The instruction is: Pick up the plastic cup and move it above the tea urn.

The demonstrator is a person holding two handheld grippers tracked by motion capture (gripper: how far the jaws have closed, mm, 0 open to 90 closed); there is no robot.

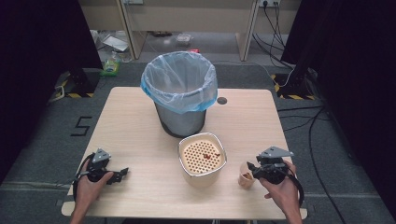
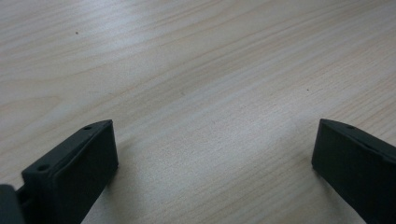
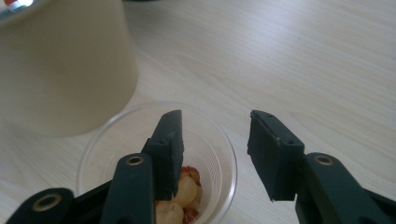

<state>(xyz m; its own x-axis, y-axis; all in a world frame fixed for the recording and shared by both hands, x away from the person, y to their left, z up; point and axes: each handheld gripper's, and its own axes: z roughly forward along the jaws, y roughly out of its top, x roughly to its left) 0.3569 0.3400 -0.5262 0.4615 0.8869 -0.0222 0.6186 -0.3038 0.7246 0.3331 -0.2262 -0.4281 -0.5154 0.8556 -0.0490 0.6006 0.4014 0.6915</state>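
At the lower right of the high view, the right tongs (image 1: 251, 168) hover over a small clear plastic cup (image 1: 245, 178) of pale and red food scraps; one jaw sits above the cup's mouth, the other past its rim, moderately apart, gripping nothing. Just left of the cup stands a cream round container with a perforated insert (image 1: 202, 157), red bits on top. Above it, a grey bin lined with a translucent blue bag (image 1: 180, 91). Lower left, the left tongs (image 1: 122, 172) gape wide over the bare light wooden bench (image 1: 130, 135), empty.
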